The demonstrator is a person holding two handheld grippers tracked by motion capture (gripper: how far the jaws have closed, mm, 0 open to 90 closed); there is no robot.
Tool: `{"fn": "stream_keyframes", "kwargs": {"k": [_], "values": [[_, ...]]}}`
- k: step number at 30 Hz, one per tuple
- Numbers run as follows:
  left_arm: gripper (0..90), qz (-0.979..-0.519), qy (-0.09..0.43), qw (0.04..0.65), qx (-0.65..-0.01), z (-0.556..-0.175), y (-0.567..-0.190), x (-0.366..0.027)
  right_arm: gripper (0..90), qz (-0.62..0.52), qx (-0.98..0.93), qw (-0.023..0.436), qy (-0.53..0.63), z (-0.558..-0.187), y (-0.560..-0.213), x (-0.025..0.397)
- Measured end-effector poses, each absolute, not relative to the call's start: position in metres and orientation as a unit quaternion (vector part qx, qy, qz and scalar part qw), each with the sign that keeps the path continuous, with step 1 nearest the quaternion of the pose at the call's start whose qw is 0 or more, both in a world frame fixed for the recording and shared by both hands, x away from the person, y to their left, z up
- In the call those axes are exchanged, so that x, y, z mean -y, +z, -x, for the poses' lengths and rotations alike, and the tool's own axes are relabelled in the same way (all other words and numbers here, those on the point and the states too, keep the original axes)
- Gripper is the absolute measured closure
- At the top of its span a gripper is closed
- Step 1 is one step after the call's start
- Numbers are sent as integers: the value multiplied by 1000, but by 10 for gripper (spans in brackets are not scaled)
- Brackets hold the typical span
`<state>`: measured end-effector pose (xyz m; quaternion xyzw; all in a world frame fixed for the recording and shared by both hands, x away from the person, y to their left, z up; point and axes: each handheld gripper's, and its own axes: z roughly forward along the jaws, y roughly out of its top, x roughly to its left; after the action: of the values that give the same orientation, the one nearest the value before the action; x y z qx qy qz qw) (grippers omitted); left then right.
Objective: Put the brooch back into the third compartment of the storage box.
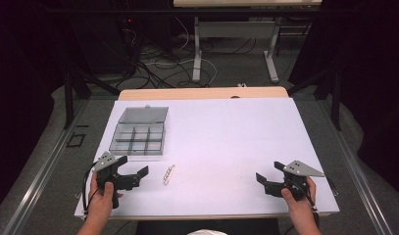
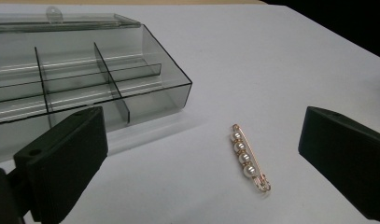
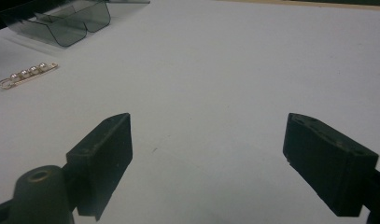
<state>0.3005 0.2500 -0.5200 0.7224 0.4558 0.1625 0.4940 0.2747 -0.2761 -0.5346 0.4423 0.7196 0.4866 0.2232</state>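
Note:
A gold hair pin with a row of pearls (image 1: 168,174) (image 2: 249,158) (image 3: 26,74) lies flat on the white table, just right of the clear box's front corner. The smoky clear compartment box (image 1: 139,138) (image 2: 85,88) (image 3: 61,18) stands with its lid open at the table's left. My left gripper (image 1: 135,167) (image 2: 201,163) is open near the front left edge, a short way left of the pin, with the pin lying between and beyond its jaws. My right gripper (image 1: 269,175) (image 3: 208,154) is open over bare table at the front right, holding nothing.
The white table sheet (image 1: 221,137) stretches wide between the two grippers. Beyond the far edge are a wooden strip (image 1: 202,93), metal desk legs (image 1: 197,49) and tangled cables (image 1: 158,68) on the floor. Dark curtains flank both sides.

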Motion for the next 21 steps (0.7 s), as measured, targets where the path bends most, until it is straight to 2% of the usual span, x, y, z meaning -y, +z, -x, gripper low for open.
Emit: {"fn": "stream_keyframes", "kwargs": {"k": [12, 18, 21], "values": [[7, -732, 151, 495, -443, -304, -522, -239, 152, -436, -725, 223, 485, -272, -536, 275], [7, -754, 158, 479, -422, -302, -522, -231, 152, -440, -719, 225, 489, -271, -534, 277], [9, -759, 145, 478, -417, -301, -521, -224, 151, -439, -722, 223, 487, -272, -534, 276]]}}
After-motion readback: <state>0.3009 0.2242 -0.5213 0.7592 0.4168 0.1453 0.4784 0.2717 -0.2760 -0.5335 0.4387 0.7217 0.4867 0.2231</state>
